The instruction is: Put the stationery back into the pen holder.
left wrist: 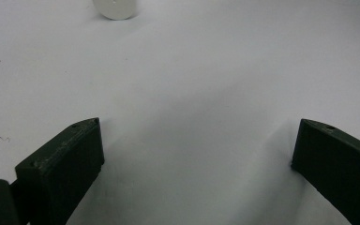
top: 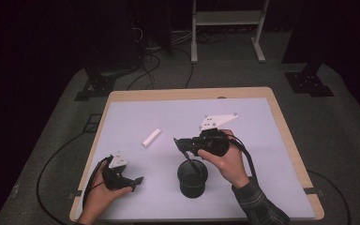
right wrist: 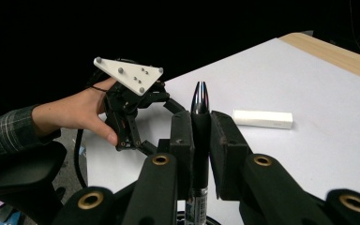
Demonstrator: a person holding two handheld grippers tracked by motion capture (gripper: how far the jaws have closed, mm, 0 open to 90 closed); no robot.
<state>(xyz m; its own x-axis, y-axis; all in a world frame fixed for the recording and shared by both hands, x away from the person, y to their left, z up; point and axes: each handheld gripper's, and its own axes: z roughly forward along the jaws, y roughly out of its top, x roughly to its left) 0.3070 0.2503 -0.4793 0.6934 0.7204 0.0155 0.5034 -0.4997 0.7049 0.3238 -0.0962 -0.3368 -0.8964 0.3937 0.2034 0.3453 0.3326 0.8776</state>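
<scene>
Here the right claw [right wrist: 200, 140] pinches a pen [right wrist: 199, 117], its print unreadable.

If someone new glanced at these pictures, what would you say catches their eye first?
Most striking is the right gripper, its jaws shut on a dark pen with a shiny metal tip, tilted over the black cup near the table's front edge. Behind it a small white block lies alone on the white table surface. The left gripper rests open at the front left corner.
</scene>
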